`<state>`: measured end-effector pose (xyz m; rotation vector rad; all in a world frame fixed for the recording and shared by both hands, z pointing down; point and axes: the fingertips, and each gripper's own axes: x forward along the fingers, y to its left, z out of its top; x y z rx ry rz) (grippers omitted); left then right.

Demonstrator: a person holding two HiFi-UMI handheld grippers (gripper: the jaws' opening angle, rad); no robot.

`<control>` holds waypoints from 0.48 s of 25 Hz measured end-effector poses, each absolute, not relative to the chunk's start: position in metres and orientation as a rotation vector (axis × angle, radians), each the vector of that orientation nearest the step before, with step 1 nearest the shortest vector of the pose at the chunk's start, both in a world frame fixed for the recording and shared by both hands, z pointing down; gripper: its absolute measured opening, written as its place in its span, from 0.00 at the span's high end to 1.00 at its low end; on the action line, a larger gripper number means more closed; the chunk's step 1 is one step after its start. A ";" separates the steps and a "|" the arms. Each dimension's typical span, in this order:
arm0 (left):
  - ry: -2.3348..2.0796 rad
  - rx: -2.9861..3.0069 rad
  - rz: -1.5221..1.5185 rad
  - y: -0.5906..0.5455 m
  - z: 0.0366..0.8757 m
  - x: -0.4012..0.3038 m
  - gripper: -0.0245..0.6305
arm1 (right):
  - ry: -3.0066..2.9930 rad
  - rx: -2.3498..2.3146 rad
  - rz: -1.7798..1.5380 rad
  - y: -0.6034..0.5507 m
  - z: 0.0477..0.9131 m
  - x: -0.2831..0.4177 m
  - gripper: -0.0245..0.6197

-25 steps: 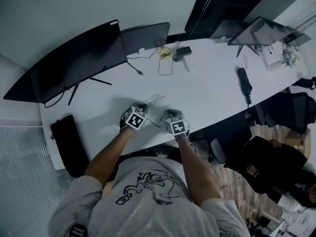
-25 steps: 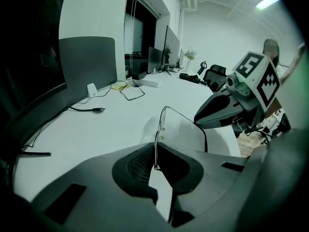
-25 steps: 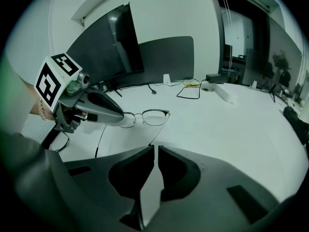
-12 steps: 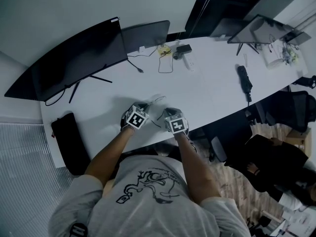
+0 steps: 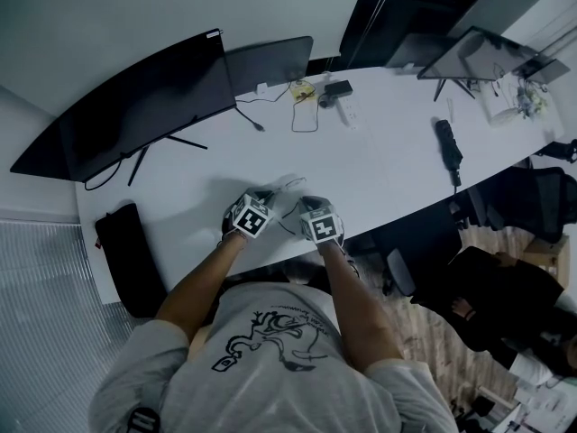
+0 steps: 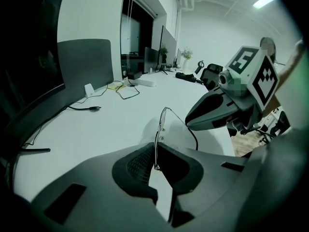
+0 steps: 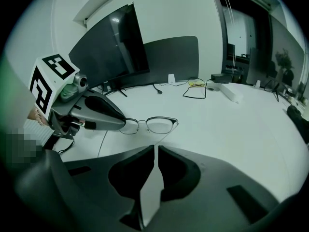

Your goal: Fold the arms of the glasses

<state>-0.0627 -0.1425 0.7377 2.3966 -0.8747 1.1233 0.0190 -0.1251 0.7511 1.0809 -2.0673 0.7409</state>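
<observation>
Thin metal-rimmed glasses [image 7: 150,124] hang just above the white table [image 5: 388,165], between my two grippers. My left gripper [image 6: 155,166] is shut on the outer end of one lens rim [image 6: 158,134], which rises straight out of its jaws. My right gripper [image 7: 155,149] is shut on the far arm [image 7: 166,135], which runs from the hinge down into its jaw gap. The other arm [image 7: 99,146] hangs loose below the left gripper [image 7: 104,116]. In the head view both grippers [image 5: 261,197] [image 5: 305,208] sit side by side near the table's front edge.
A large curved monitor [image 5: 135,106] and a second screen [image 5: 270,61] stand at the back. A cable [image 5: 302,120] and a white power strip [image 5: 347,114] lie beyond the glasses. A black pouch [image 5: 126,260] lies at the left end and a black object [image 5: 448,150] at the right.
</observation>
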 end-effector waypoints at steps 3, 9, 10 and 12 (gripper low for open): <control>-0.873 2.398 1.124 -0.140 0.736 -0.062 0.91 | -2.085 1.073 0.740 -0.126 0.751 0.015 0.91; -0.864 2.404 1.125 -0.138 0.734 -0.059 0.91 | -2.074 1.069 0.743 -0.126 0.748 0.012 0.91; -0.861 2.406 1.127 -0.138 0.734 -0.059 0.91 | -2.083 1.067 0.744 -0.127 0.747 0.010 0.91; -0.856 2.404 1.129 -0.136 0.734 -0.058 0.91 | -2.092 1.057 0.759 -0.127 0.749 0.007 0.91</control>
